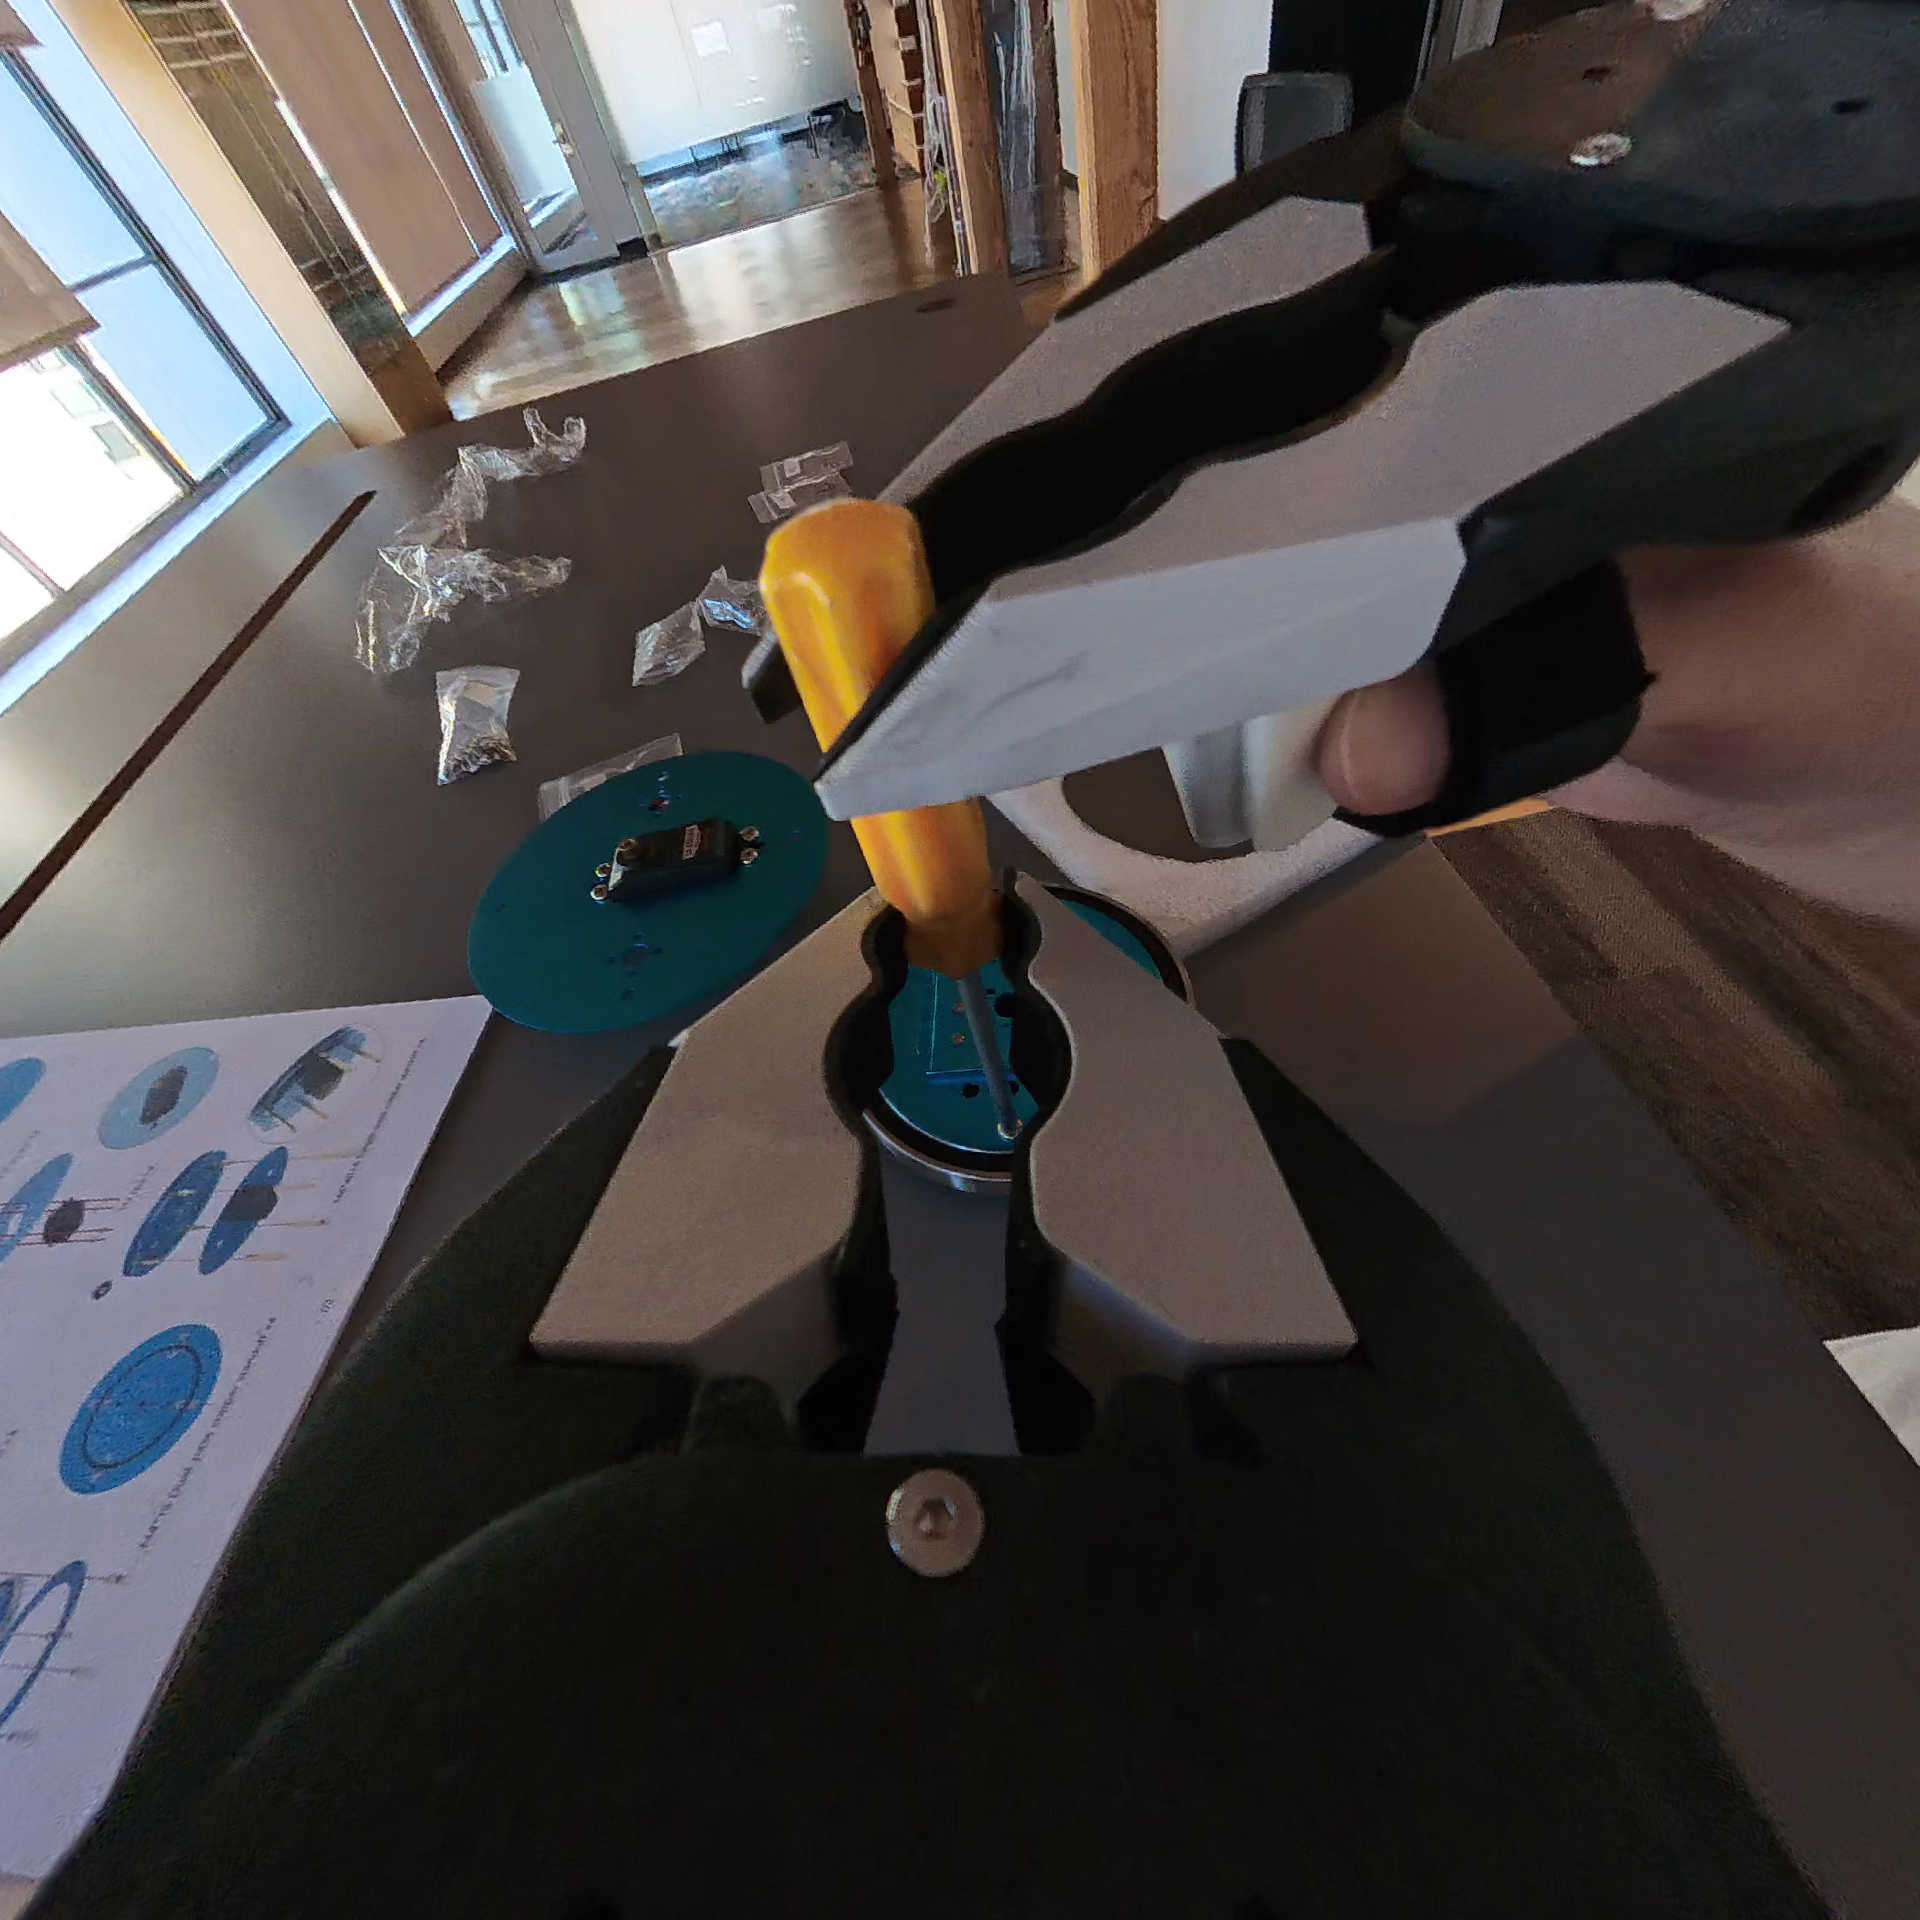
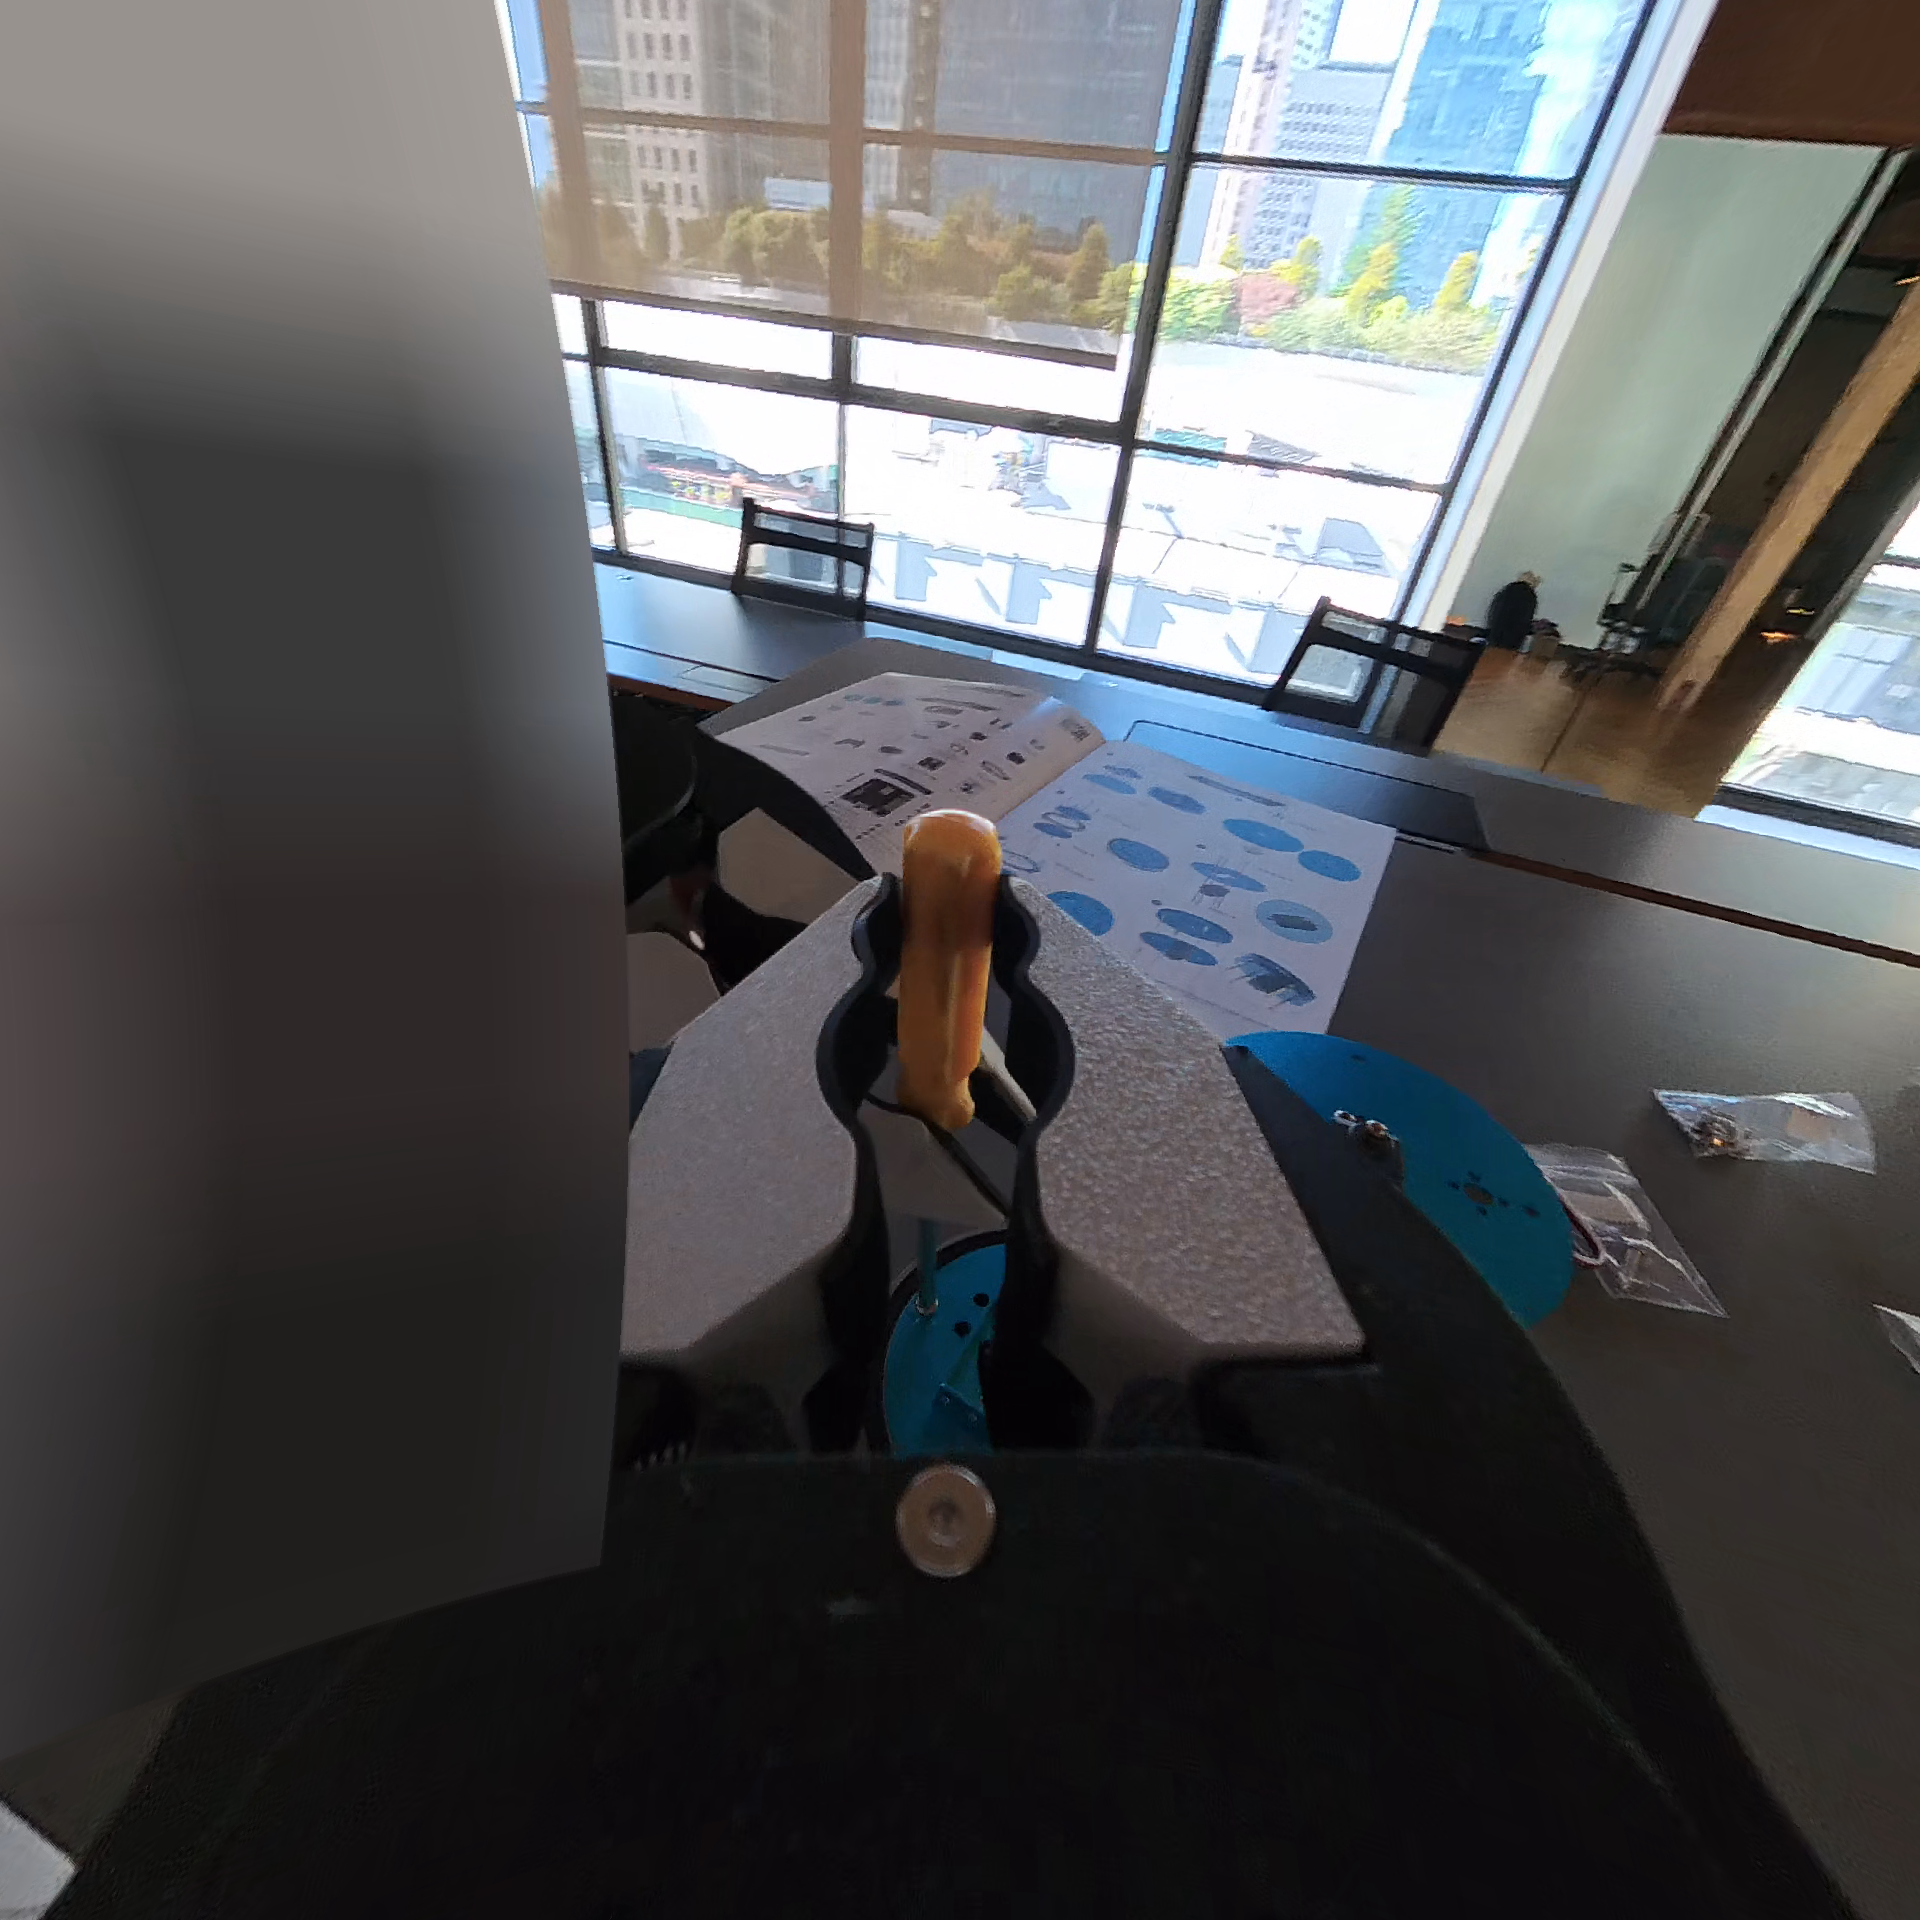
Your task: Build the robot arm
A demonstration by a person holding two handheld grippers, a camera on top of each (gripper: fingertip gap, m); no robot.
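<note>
— Screwdriver (image 1: pixel 862 644) first: who has it?

— The right tool (image 1: pixel 805 727) is clenched on its orange handle, about halfway up. In the right wrist view the handle (image 2: pixel 940 997) stands upright between the fingers of that tool (image 2: pixel 945 904). A hand (image 1: pixel 1558 717) in a black fingerless glove grips the tool from behind.

— And the shaft?

— It slants down through the gap of the left tool (image 1: pixel 951 914), and its tip touches a small round blue part (image 1: pixel 935 1101) with holes in its face. That part lies under the left tool's fingers, on the dark surface (image 1: pixel 260 779). It also shows below in the right wrist view (image 2: pixel 935 1340).

— Is the left tool grasping it?

— I cannot tell. Its fingers stand close together over the part, but any contact is hidden.

— What lies around?

— A larger blue disc (image 1: pixel 582 935) is just beyond the left tool, carrying a black boxy unit (image 1: pixel 681 857) screwed onto it. Near it are a small clear bag of hardware (image 1: pixel 473 717) and crumpled clear plastic (image 1: pixel 457 561). A printed sheet with blue diagrams (image 1: pixel 208 1195) lies to the left.
</note>
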